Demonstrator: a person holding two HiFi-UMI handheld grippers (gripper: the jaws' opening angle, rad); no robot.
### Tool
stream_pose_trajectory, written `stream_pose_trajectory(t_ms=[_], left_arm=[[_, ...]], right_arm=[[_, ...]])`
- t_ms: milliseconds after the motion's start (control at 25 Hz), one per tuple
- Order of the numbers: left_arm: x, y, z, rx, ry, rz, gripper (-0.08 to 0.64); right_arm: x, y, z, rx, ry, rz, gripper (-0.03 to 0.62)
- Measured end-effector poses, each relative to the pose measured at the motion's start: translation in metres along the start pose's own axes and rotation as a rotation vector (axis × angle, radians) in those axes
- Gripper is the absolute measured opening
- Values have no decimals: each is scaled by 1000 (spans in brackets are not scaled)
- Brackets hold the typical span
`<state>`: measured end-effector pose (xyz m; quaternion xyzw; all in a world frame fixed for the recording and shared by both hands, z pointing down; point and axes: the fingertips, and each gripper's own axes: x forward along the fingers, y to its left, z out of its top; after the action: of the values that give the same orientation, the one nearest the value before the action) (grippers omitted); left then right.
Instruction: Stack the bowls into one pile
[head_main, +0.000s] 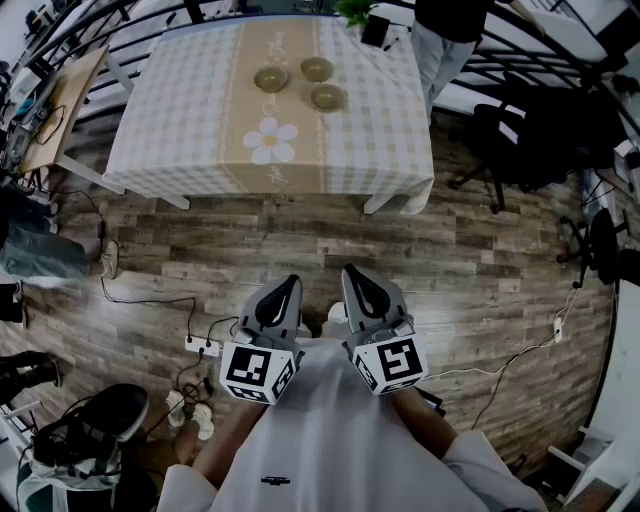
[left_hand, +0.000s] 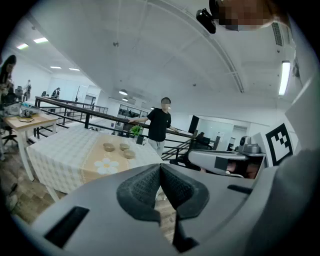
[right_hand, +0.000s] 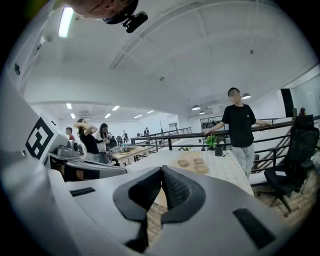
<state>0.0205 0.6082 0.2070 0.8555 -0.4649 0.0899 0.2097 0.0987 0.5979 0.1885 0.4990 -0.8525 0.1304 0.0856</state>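
Note:
Three small olive bowls stand apart on the checked tablecloth of a table (head_main: 180, 120) far ahead: one on the left (head_main: 270, 79), one behind (head_main: 317, 69), one on the right (head_main: 327, 97). They also show small in the left gripper view (left_hand: 124, 147) and the right gripper view (right_hand: 194, 162). My left gripper (head_main: 290, 283) and right gripper (head_main: 350, 272) are held close to my body, over the wooden floor, well short of the table. Both are shut, jaws pressed together, nothing between them.
A person in black (left_hand: 159, 125) stands at the table's far right corner beside a potted plant (head_main: 354, 12). Black office chairs (head_main: 520, 140) stand right of the table. A power strip and cables (head_main: 203, 346) lie on the floor at my left. Railings run behind the table.

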Motion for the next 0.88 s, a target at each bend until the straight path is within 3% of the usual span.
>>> stream_pose_trajectory(t_ms=[480,880], left_arm=[[-4,1,-2,-1,-21,-19,18],[-21,37,2,-28,-49,-35,18]], right_arm=[[-6,1,-13,-15,21,-31,35],[17,26,1,0,-54,-38,35]])
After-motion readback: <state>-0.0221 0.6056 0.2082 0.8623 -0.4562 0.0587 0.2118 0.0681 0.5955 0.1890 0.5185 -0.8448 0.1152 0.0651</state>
